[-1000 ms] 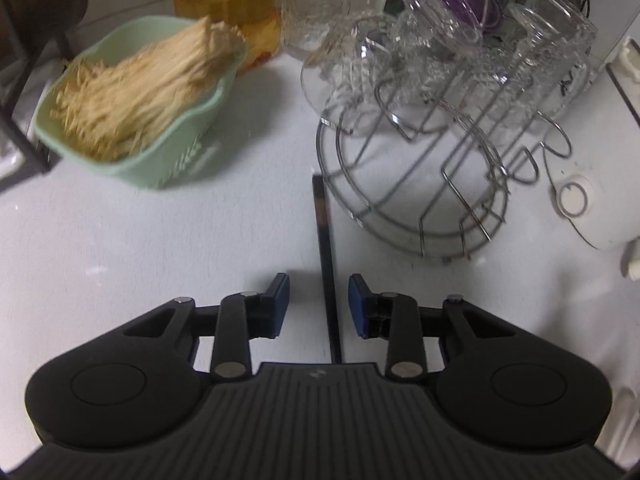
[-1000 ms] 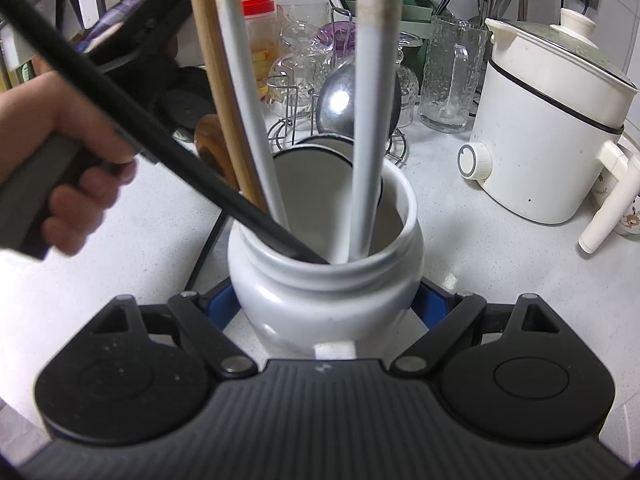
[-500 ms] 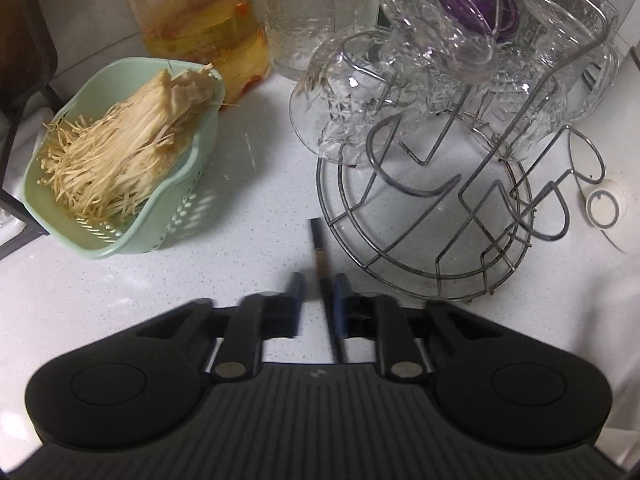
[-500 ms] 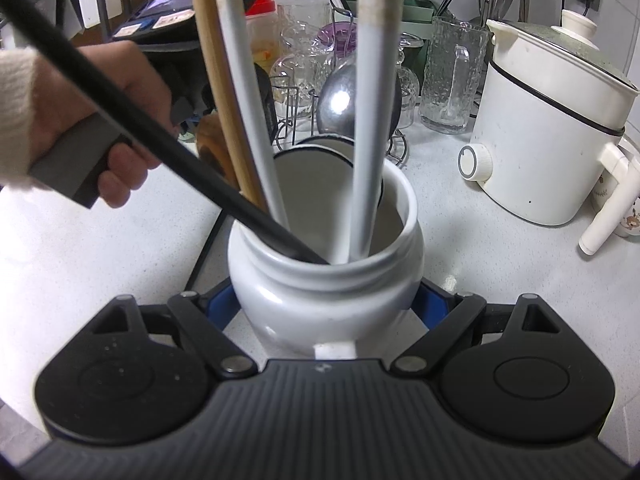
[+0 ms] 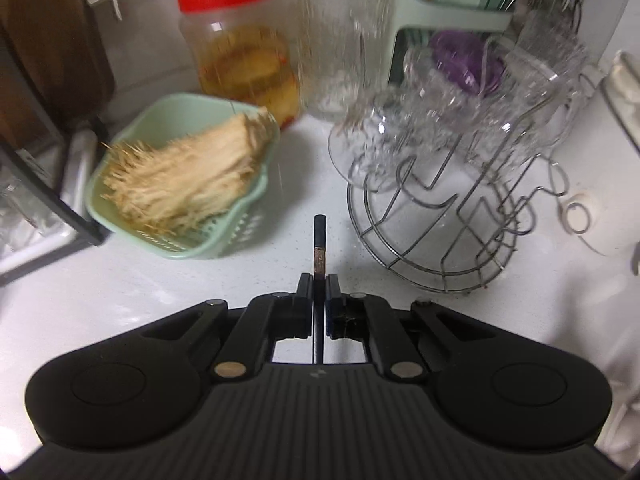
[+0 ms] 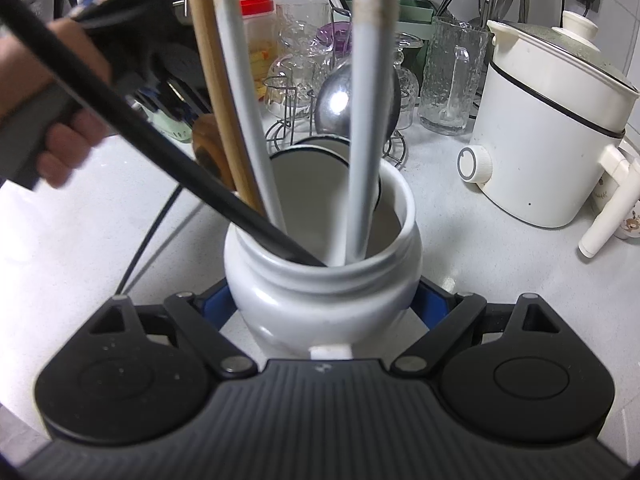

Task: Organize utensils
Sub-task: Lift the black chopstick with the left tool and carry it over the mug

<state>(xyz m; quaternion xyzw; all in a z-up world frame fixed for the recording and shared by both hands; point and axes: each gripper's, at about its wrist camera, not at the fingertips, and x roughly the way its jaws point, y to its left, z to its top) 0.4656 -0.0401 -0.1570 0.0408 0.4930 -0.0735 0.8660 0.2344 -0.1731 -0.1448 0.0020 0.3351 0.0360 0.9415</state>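
left wrist: fingers (image 5: 319,280) pinch a black chopstick (image 5: 319,236).

Table (image 5: 120,300): smooth white stone-like top, showing faint speckle. Jar (image 6: 320,292): glossy white ceramic, reflecting light. Chopstick (image 5: 319,240): matt black, looking worn brown midway. Basket (image 5: 224,240): pale green plastic, perforated. Rack (image 5: 440,216): shiny metal wire, carrying clear patterned glass cups (image 5: 384,148). Spoon handle (image 6: 216,92): bare wood, looking smooth. Ladle (image 6: 336,108): polished metal, mirroring. Cooker (image 6: 548,128): glossy white plastic.
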